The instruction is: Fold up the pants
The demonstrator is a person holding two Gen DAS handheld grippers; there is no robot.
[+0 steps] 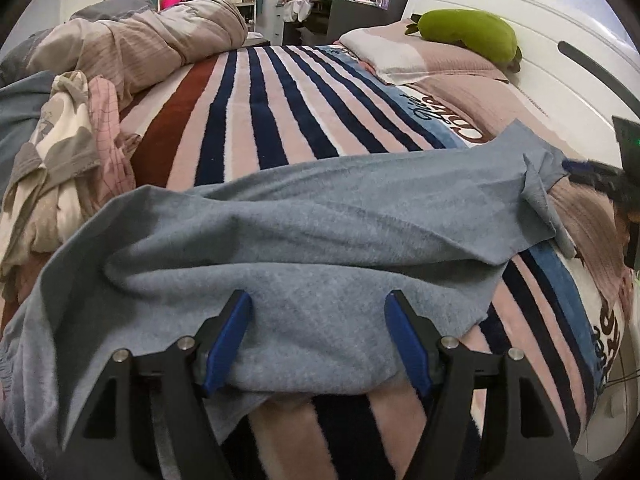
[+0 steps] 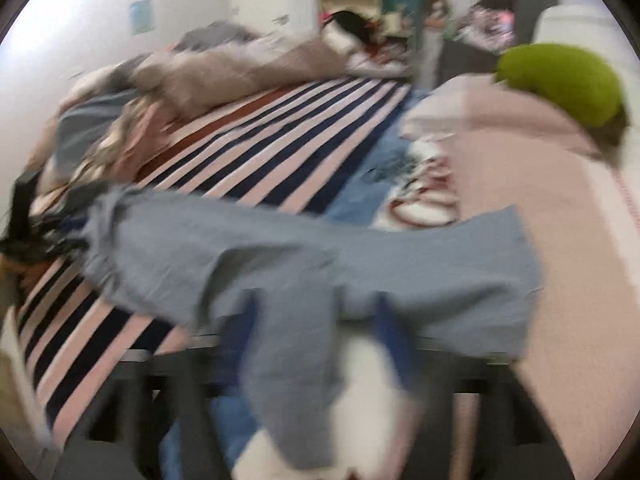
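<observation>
Currently: grey-blue pants [image 1: 312, 216] lie stretched across the striped blanket [image 1: 256, 120], near the pillow [image 1: 432, 60].
Left gripper [image 1: 318, 338]: jaws apart, cloth bunched between the blue pads [image 1: 224, 344], not pinched.
Right gripper [image 2: 316, 340]: blurred; jaws seem apart with cloth draped over them, grip unclear.
Technique: close on a doubled edge, lift both ends evenly, keep the fabric taut.
Hidden: waistband, far leg ends.

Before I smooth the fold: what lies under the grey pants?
The grey pants lie on the striped blanket, whose stripes show along their edges. Anything else beneath the cloth is covered.
</observation>
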